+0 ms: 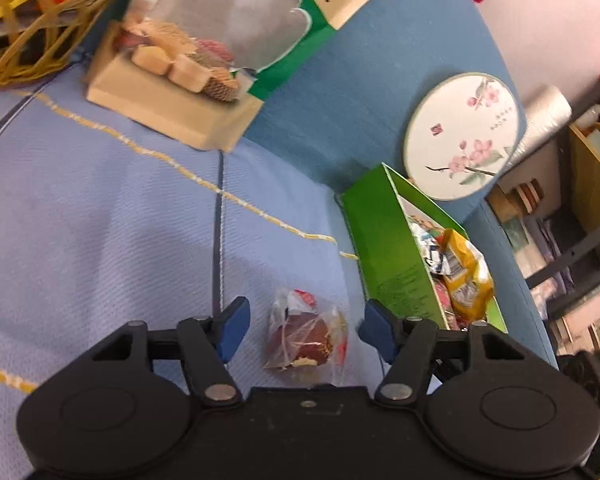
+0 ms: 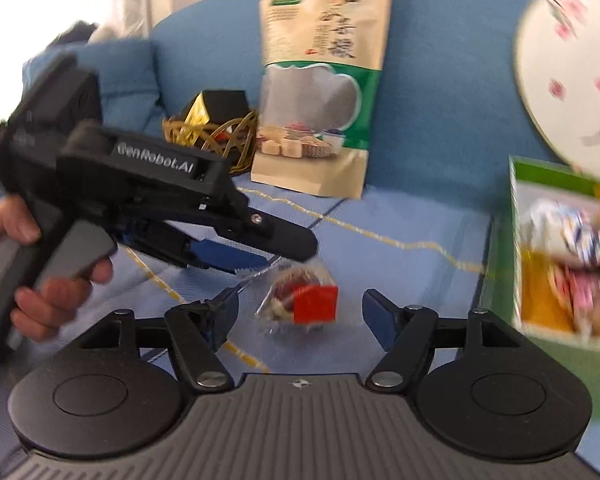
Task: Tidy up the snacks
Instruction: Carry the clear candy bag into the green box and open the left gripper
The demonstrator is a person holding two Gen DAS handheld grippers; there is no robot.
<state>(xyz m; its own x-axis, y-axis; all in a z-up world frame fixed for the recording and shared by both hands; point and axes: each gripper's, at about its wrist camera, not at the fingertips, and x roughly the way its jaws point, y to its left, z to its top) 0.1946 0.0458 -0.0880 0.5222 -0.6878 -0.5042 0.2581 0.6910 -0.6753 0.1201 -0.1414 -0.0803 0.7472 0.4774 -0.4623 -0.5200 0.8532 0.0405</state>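
- Left wrist view: the left claw hangs released, its blue pads either side of a clear-wrapped snack on the sofa seat, probably lined up for a pinch.
- Just right of that claw, the green box stands open with packets inside, likely the destination.
- Right wrist view alone shows the right claw, also spread wide, facing the same snack, and the hand gripping the left tool.

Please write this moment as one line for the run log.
left gripper: open, around snack packet | right gripper: open, near it | green box: holds snacks | surface: blue cushion
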